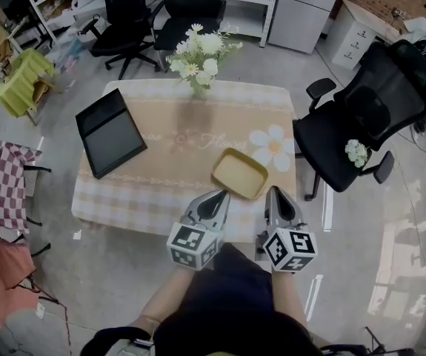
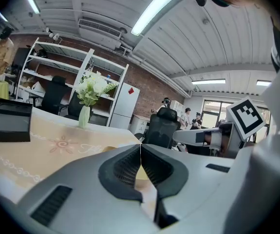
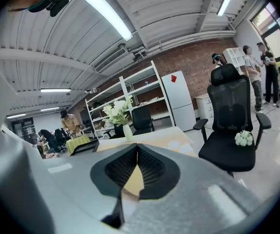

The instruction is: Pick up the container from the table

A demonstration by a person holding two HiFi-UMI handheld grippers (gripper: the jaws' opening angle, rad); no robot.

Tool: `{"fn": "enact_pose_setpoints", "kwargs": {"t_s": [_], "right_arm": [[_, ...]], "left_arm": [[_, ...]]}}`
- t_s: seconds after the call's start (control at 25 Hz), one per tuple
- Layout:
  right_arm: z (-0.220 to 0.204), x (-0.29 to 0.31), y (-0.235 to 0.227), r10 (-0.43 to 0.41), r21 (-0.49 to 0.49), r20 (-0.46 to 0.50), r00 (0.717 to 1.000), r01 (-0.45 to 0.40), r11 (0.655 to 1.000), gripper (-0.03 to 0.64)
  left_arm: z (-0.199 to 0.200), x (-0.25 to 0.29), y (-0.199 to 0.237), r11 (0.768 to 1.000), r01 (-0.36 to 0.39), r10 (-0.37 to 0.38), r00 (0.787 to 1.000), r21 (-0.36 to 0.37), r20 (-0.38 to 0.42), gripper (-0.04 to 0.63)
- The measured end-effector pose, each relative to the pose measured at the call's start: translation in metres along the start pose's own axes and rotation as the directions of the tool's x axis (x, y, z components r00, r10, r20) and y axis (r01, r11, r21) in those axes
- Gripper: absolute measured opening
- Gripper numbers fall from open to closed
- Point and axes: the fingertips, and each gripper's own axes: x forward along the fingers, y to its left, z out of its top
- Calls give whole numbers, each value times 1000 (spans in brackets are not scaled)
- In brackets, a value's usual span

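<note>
Both the left gripper and the right gripper have their jaws pressed together on nothing, side by side at the table's near edge. The yellow container lies just beyond them. A black tray sits far left, and a flower vase stands at the far edge.

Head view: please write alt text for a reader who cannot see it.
The left gripper and right gripper, both shut and empty, point at a yellow container near the table edge. A black tray and a flower vase also stand on it.
</note>
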Motion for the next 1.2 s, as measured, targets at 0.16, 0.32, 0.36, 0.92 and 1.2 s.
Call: {"fn": "enact_pose_setpoints", "kwargs": {"t_s": [0.16, 0.32, 0.36, 0.92, 1.2], "right_arm": [[2, 17, -11, 2, 5, -13, 1000, -2, 1000, 5], [3, 32, -21, 3, 2, -34, 999, -3, 1000, 5], [3, 36, -23, 4, -1, -39, 999, -4, 1000, 5], [-9, 92, -38, 99, -98, -186, 978, -119, 988, 6], [-19, 115, -37, 171, -133, -270, 948, -213, 968, 8]], "left_arm": [[3, 17, 6, 1000, -7, 7, 1000, -5, -8, 11], [5, 32, 14, 1000, -21, 21, 1000, -13, -16, 11], [4, 35, 16, 1000, -25, 25, 999, -16, -20, 11], [1, 77, 41, 995, -74, 70, 995, -61, -63, 11], [2, 82, 51, 990, -107, 101, 993, -95, -63, 11]]}}
